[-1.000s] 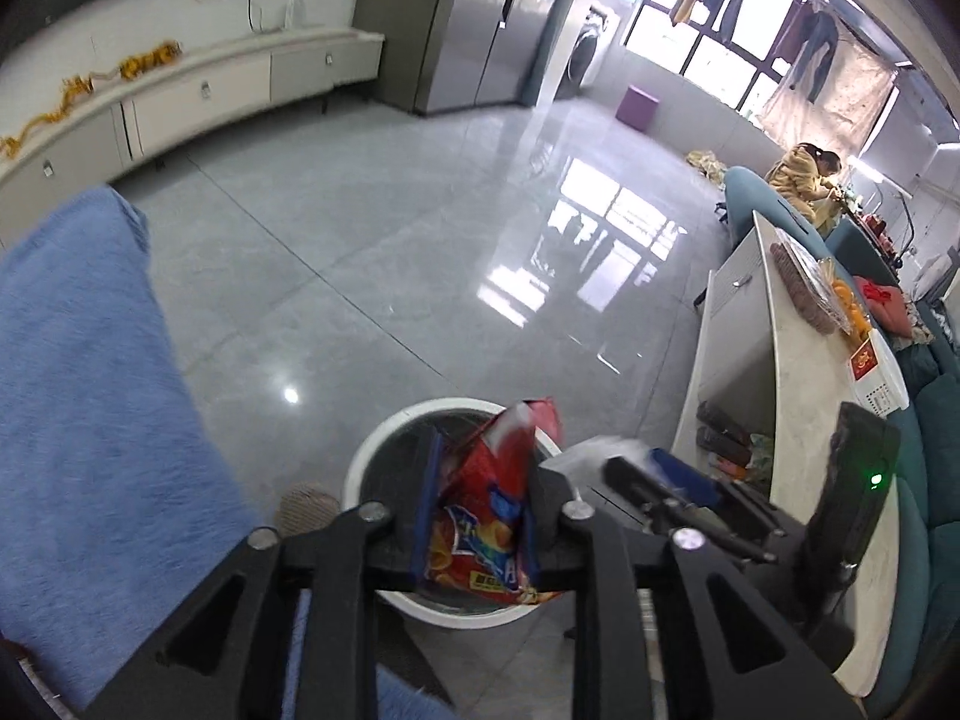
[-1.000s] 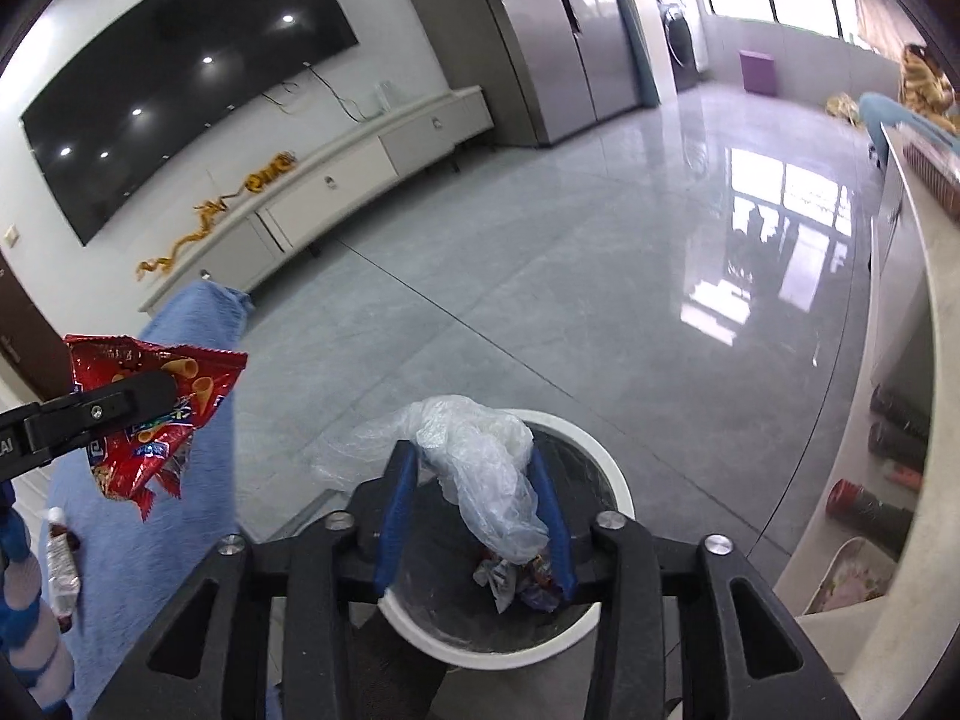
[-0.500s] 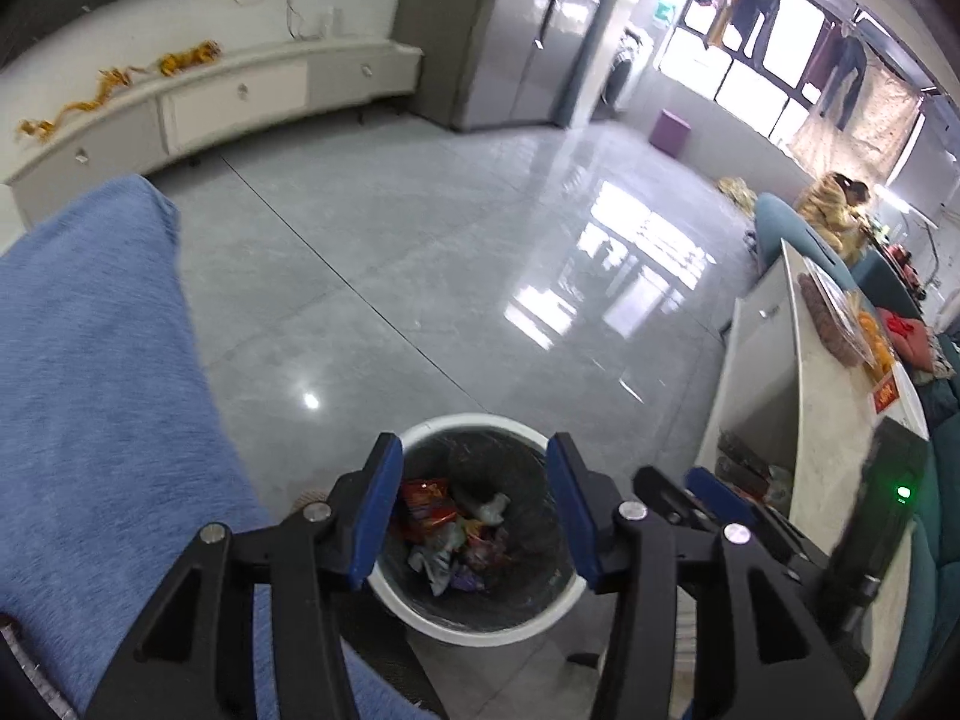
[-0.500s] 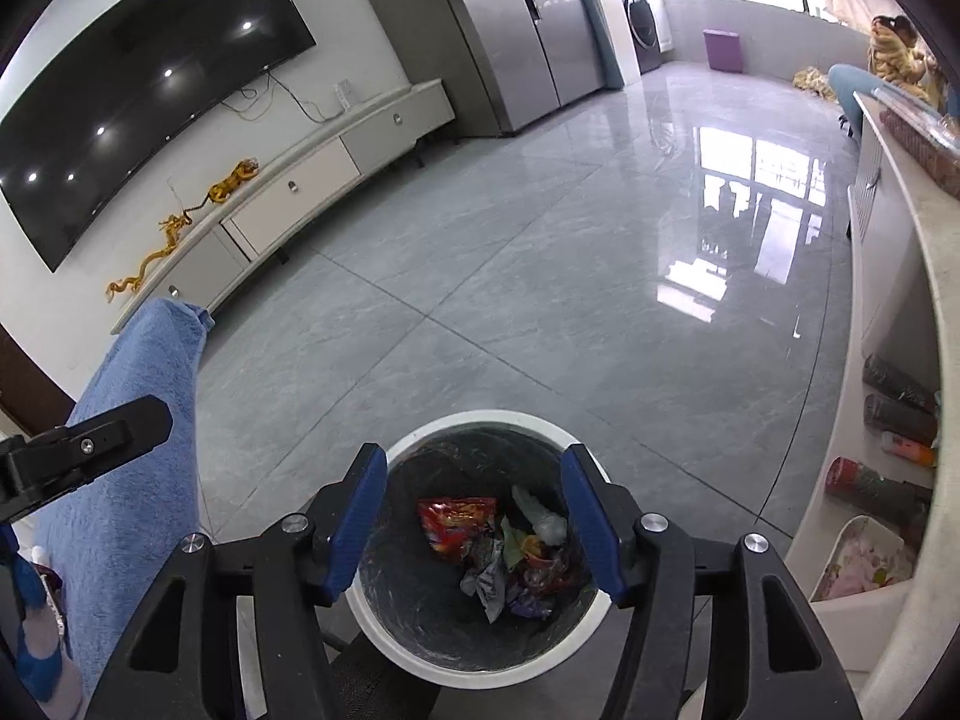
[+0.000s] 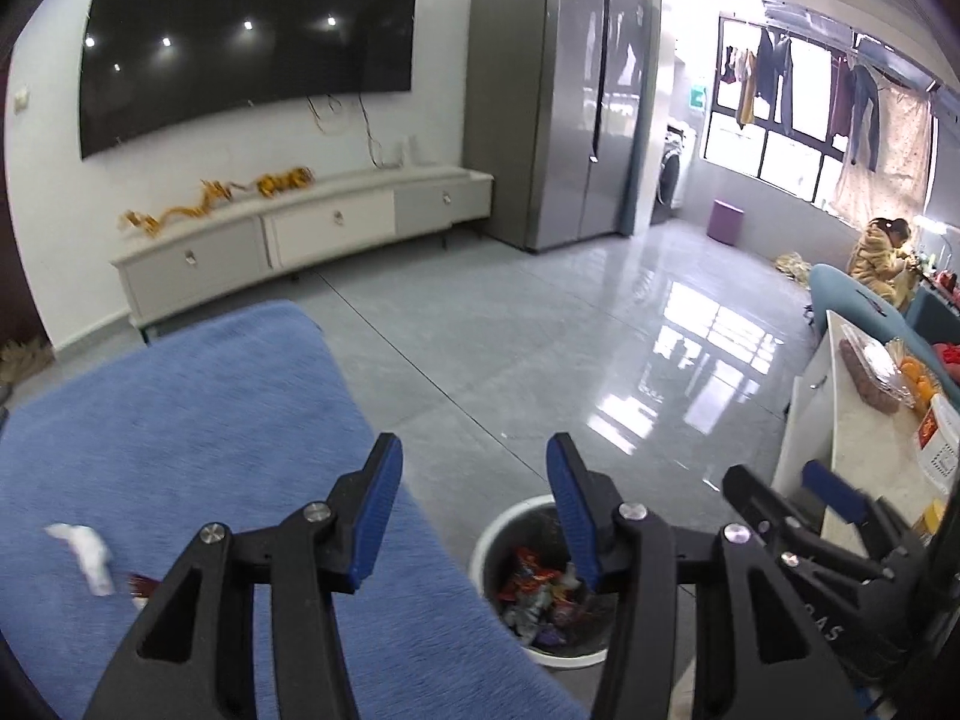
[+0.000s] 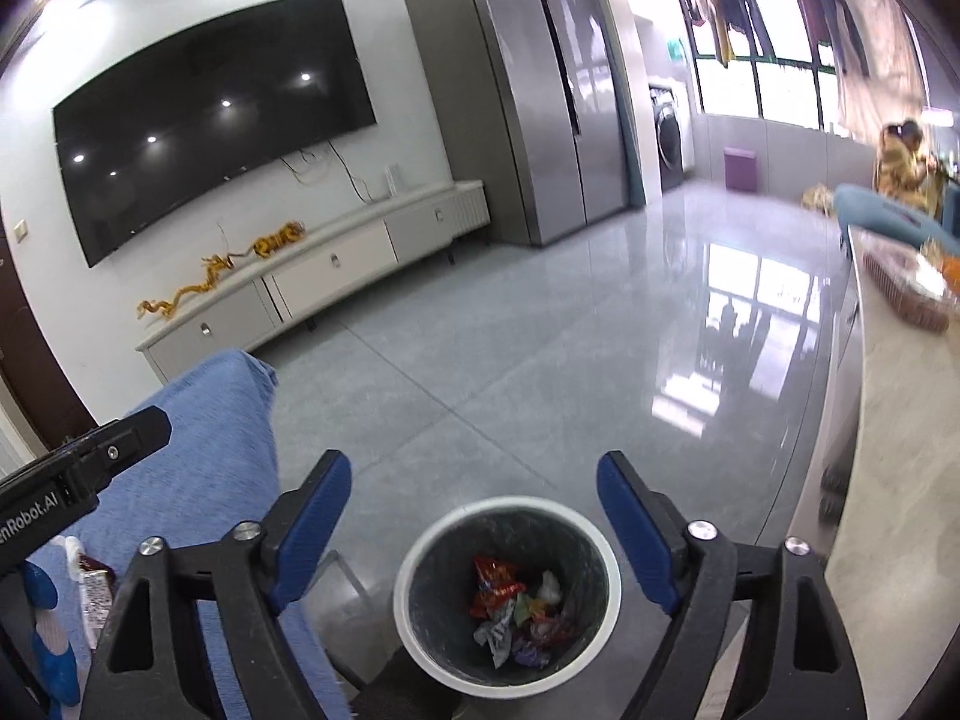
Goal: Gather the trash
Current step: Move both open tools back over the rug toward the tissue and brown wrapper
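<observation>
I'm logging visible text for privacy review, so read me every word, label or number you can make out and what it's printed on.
"nRobot.AI", start cut off: on the left gripper body, right wrist view.
"AS": on the right gripper body, left wrist view, partly hidden.
Wrappers in the trash bin, red-and-white box, green sign: unreadable.

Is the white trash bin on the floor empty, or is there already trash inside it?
Not empty. The trash bin holds a red snack bag and other crumpled wrappers at its bottom, well below the rim.

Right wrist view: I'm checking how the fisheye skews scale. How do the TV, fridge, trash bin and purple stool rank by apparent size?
1. TV and fridge: alike, unranked.
2. Trash bin, enlarged by nearness.
3. Purple stool, far off, smallest.
</observation>
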Tool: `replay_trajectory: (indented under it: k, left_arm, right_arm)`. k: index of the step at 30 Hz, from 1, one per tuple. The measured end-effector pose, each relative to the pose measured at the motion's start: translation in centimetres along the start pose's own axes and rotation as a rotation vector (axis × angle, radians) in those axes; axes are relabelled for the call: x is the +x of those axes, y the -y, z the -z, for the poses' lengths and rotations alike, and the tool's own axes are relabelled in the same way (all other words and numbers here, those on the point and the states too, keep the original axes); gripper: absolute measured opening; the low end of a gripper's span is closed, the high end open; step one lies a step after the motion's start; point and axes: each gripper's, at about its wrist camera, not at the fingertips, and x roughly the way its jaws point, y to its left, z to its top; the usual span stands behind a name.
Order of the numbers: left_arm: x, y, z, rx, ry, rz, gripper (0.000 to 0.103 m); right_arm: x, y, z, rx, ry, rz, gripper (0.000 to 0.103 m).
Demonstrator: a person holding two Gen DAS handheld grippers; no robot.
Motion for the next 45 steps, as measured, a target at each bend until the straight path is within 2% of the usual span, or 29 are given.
replay_trajectory:
  k: [9,22,29,45]
  left_arm:
    - [-5.7,-3.2,0.2,-0.031,0.105,-0.098,0.063]
    - [-9.5,-9.5,2.0,-0.157,0.165,-0.214,0.063]
    - [-10.5,-11.7,3.0,-0.201,0.179,-0.236,0.063]
    - [-10.5,-13.9,4.2,-0.241,0.161,-0.249,0.064]
  right_arm:
    - [-3.7,-3.9,-0.6,-0.075,0.083,-0.006,0.103]
    - [-6.7,-8.6,0.1,-0.133,0.202,-0.024,0.103]
    - [-7.9,-10.4,0.2,-0.162,0.249,-0.046,0.103]
    - [-7.0,-12.6,1.1,-0.201,0.21,-0.087,0.103]
